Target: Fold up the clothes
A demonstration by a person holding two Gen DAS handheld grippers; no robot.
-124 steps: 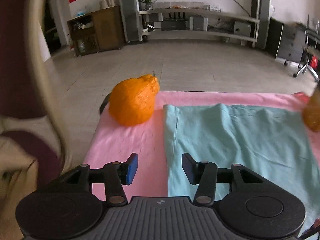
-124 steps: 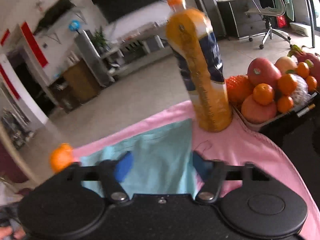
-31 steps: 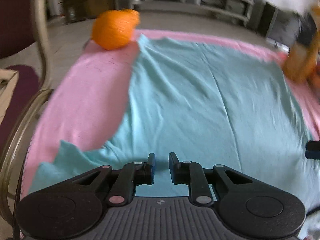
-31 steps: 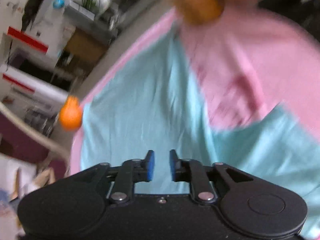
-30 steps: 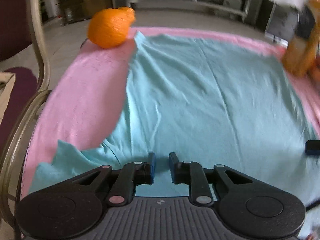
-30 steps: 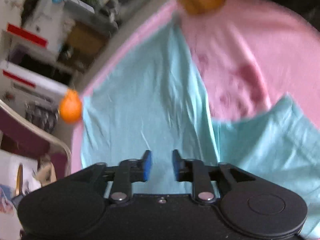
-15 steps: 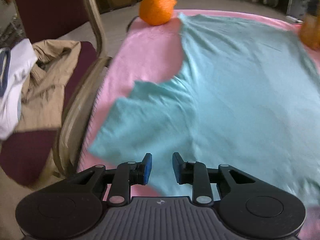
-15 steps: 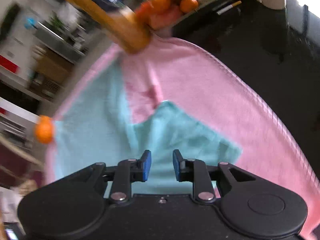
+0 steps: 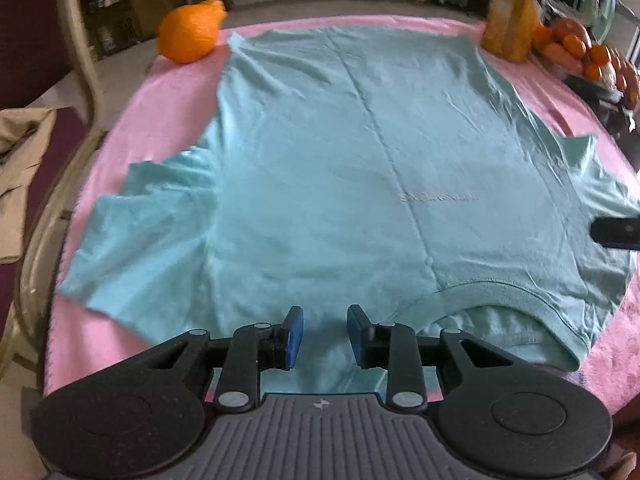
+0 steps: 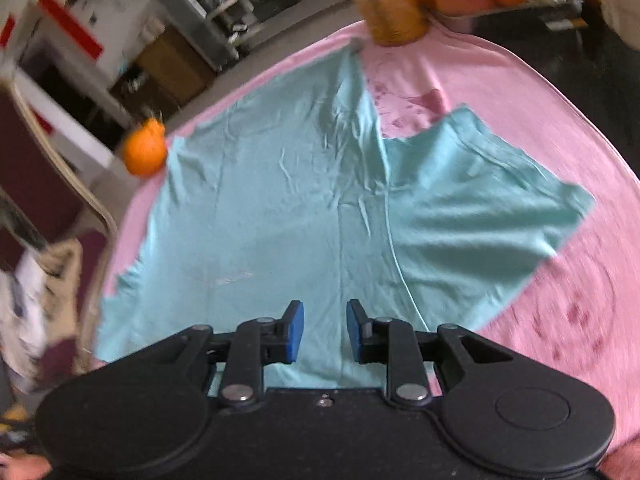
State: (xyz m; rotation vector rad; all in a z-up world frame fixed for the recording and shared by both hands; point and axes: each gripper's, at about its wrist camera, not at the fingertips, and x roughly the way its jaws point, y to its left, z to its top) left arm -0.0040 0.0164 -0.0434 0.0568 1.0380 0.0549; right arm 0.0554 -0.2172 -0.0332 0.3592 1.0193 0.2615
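A teal T-shirt [image 9: 360,160] lies spread flat on a pink cloth [image 9: 160,100], its collar [image 9: 500,292] toward me and its hem at the far end. My left gripper [image 9: 324,336] hovers over the near shoulder edge, left of the collar, open by a narrow gap with nothing pinched. The left sleeve [image 9: 140,232] spreads outward. In the right wrist view the T-shirt [image 10: 280,208] fills the middle and its right sleeve [image 10: 480,208] fans out. My right gripper [image 10: 325,332] is over the near shoulder, also narrowly open and holding nothing.
An orange bag [image 9: 188,34] sits at the far left corner. An orange drink bottle [image 9: 508,28] and a tray of fruit [image 9: 580,48] stand at the far right. A chair [image 9: 80,40] with a heap of clothes [image 9: 20,140] is at the left.
Both grippers have drawn back to the near shoulders and their jaws have parted a little. The shirt now lies flat with both sleeves spread.
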